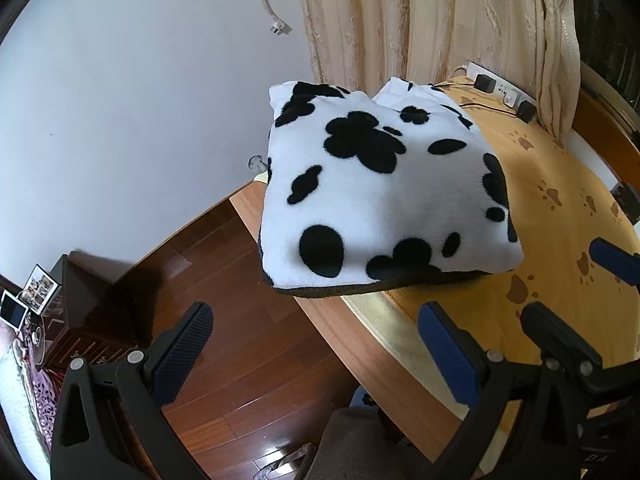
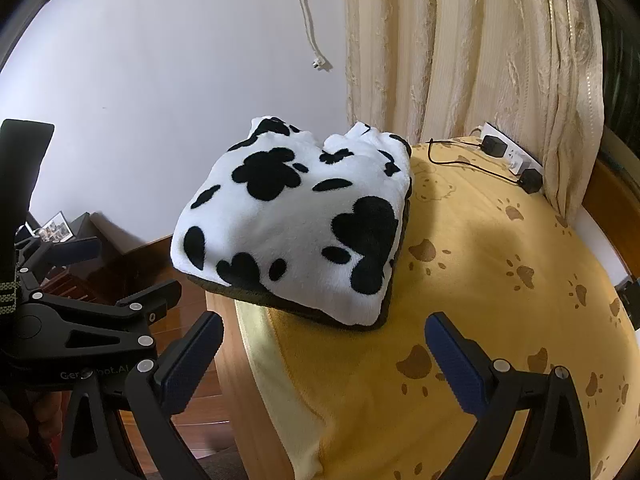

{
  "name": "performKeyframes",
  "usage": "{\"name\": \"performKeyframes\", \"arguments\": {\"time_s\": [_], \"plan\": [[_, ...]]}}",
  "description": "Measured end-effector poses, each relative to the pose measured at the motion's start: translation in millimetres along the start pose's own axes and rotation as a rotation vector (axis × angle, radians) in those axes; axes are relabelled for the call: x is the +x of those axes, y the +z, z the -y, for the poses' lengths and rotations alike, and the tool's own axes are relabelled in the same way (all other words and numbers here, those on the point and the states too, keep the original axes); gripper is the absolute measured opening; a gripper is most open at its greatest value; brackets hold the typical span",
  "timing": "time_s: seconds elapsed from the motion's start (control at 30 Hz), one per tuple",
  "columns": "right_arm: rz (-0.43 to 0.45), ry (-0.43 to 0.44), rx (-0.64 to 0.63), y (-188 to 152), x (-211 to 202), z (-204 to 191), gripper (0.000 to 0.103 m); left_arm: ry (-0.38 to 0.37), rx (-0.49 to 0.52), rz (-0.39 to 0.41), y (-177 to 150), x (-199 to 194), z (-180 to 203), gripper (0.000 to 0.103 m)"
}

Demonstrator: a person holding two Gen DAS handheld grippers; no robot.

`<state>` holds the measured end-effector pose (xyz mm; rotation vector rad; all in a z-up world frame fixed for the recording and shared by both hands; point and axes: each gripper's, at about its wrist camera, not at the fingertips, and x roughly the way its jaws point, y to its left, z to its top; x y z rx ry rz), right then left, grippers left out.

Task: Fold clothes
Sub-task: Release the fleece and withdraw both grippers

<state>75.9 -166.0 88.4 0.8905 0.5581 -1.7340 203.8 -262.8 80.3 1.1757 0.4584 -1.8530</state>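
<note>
Item: spotted fleece garment [image 1: 384,192], folded into a thick bundle at the desk's [image 1: 360,352] near-left corner, overhanging the edge. Left tool [image 1: 316,352] and right tool [image 2: 324,364]: both released, empty, apart from it. Advice: square loose edges, shift bundle inboard.

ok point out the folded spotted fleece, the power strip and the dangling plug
folded spotted fleece [image 2: 296,220], right wrist view, middle of its top face
power strip [image 1: 502,90], left wrist view, white body between the adapters
dangling plug [image 2: 321,65], right wrist view, plug head
</note>
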Motion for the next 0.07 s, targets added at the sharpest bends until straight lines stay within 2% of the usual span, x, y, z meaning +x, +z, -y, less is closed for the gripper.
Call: {"name": "performKeyframes", "arguments": {"time_s": [0.07], "plan": [[-0.003,-0.002,0.002,0.7,2.0,0.8,0.102,-0.004,0.002,-0.005,1.3,2.2,0.1,0.103]]}}
